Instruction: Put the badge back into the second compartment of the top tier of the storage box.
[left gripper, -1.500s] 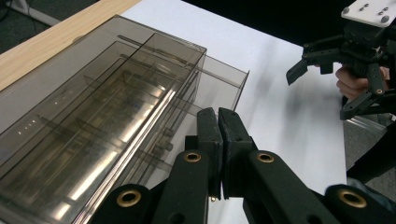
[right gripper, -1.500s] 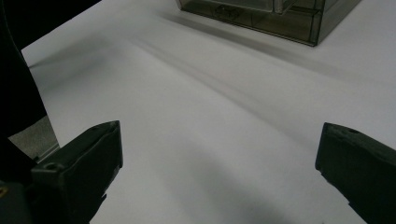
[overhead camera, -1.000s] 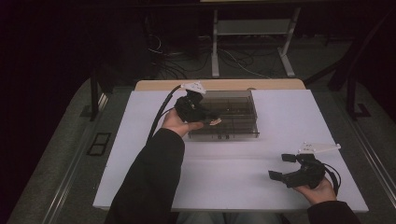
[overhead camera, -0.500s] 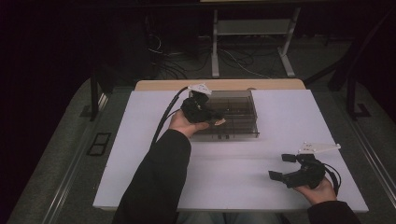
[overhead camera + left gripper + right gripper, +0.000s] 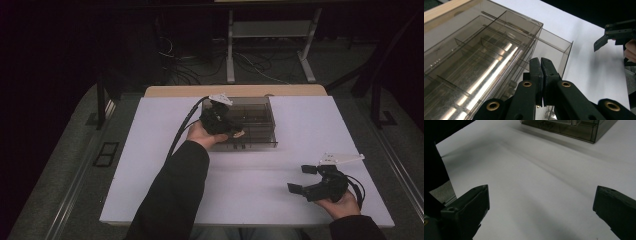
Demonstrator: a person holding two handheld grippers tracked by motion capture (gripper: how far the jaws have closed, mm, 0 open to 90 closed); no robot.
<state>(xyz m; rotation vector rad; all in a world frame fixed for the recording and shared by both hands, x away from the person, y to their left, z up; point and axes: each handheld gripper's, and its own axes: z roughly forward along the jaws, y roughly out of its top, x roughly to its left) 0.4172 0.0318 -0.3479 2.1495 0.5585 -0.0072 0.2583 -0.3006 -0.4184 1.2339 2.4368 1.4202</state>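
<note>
The smoky transparent plastic organiser box with inner dividers (image 5: 250, 125) stands on the white table top (image 5: 150, 175), right at the tips of the left gripper (image 5: 235, 131), whose fingers are pressed together with nothing between them. In the left gripper view those closed fingers (image 5: 541, 72) sit just in front of a partly pulled-out clear drawer (image 5: 554, 52) of the box; whether they touch it I cannot tell. The right gripper (image 5: 302, 178) hovers well apart from the box, near the table's front right, its fingers (image 5: 474, 202) spread wide over bare table. Compared with a second ago, the left gripper has come lower and closer against the box's left front, while the right gripper has kept its place.
</note>
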